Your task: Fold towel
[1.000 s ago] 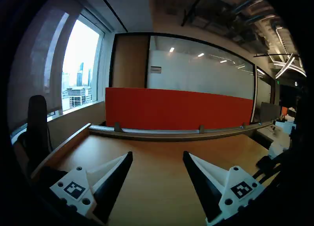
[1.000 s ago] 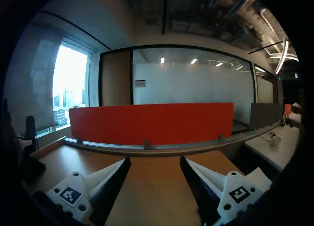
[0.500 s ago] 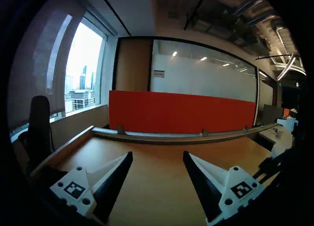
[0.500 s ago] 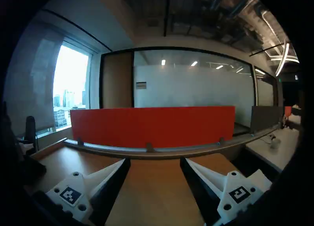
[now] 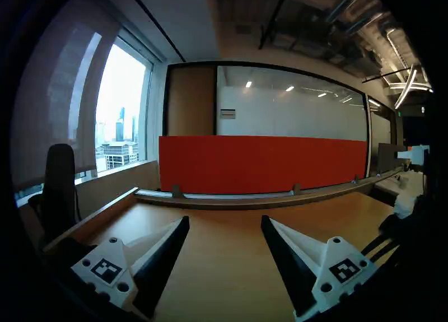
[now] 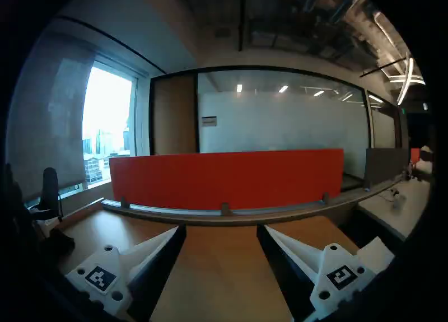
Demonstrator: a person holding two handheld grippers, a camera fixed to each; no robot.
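In the left gripper view my left gripper (image 5: 225,224) stands open above a bare wooden desk (image 5: 224,266), nothing between its white fingers (image 5: 162,241). In the right gripper view my right gripper (image 6: 221,232) is open too, held over the same kind of wooden desk (image 6: 221,277). Both point level toward the red divider panel (image 5: 263,164), also the red divider panel (image 6: 229,177) in the right gripper view. I see no towel in either view.
A grey rail (image 5: 246,197) runs along the desk's far edge under the divider. A black chair back (image 5: 59,187) stands at the left by the window (image 5: 120,120). A neighbouring white desk (image 6: 400,207) with small items lies at the right.
Both views have tilted slightly downward and shifted; the divider and window sit a little lower and further right in frame. Both grippers stay open.
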